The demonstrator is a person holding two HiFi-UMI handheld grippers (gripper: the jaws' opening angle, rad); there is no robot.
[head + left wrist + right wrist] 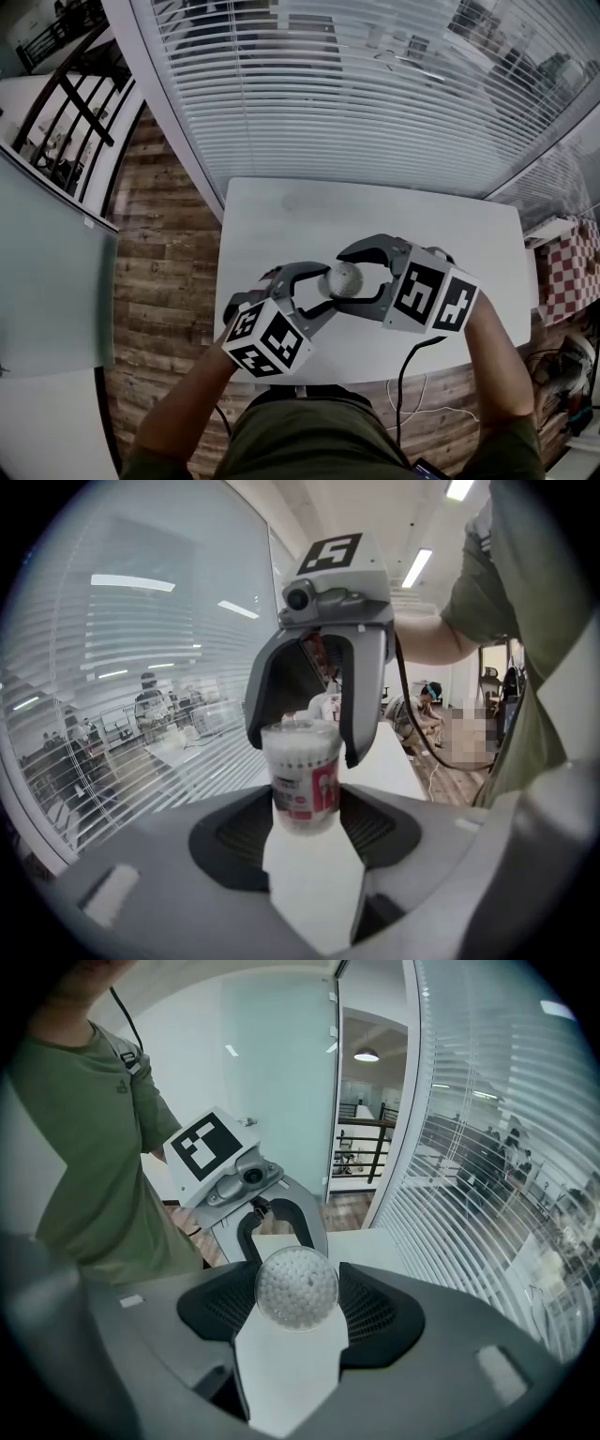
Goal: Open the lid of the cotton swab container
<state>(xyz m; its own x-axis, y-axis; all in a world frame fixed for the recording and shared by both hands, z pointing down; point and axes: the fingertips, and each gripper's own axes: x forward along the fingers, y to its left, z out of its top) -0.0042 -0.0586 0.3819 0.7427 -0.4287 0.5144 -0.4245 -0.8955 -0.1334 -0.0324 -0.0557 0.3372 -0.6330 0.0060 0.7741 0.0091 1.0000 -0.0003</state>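
A clear cotton swab container [344, 279] with a red and white label stands upright between both grippers over the white table [281, 216]. My left gripper [330, 288] comes from the left. Its pads press on the container's lower body [302, 785], so it is shut on it. From the right, my right gripper [343, 277] reaches in higher up, and its two fingers [361, 705] clasp the round lid [300, 731]. The lid sits on the body. In the right gripper view the lid [296, 1286] fills the gap between the pads, with swab tips showing through it.
The table's far edge meets a window with white blinds [328, 84]. Wooden floor [169, 234] lies to the left, and a glass partition stands beyond it. A black cable [412, 375] hangs off the near edge beside the person's right arm.
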